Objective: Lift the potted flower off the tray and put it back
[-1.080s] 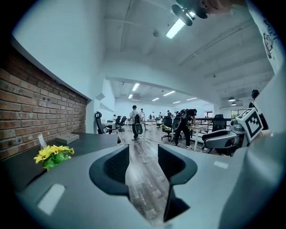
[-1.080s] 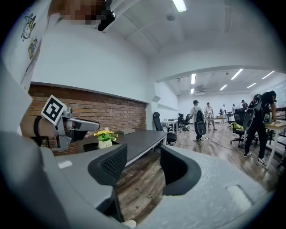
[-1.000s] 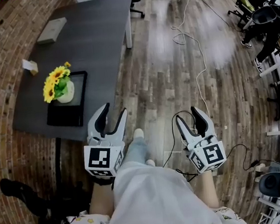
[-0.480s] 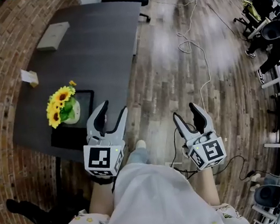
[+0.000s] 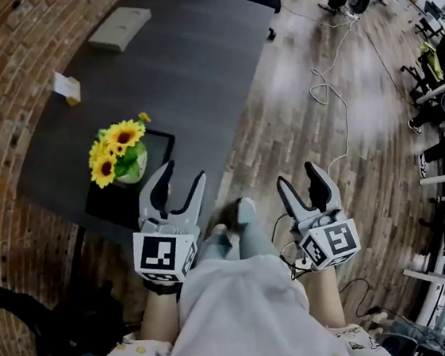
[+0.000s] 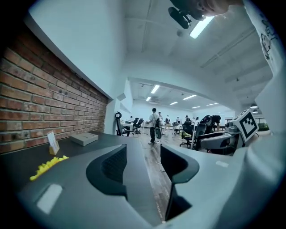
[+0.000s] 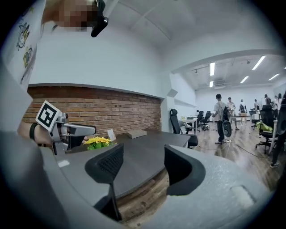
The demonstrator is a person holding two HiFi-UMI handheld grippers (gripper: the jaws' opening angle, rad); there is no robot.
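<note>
1. While the yellow potted flower (image 5: 120,154) is standing on the flat black tray (image 5: 159,144) at the left, the reaching step is probably running.
2. The left gripper (image 5: 182,174) and right gripper (image 5: 297,174) are hovering empty, with their jaws apart and just opening wider.
3. Next, reaching and clamping it is being needed.

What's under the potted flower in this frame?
The potted flower stands on a black tray, which lies on the dark table. The pot covers the patch of tray directly beneath it, so nothing there can be checked.
</note>
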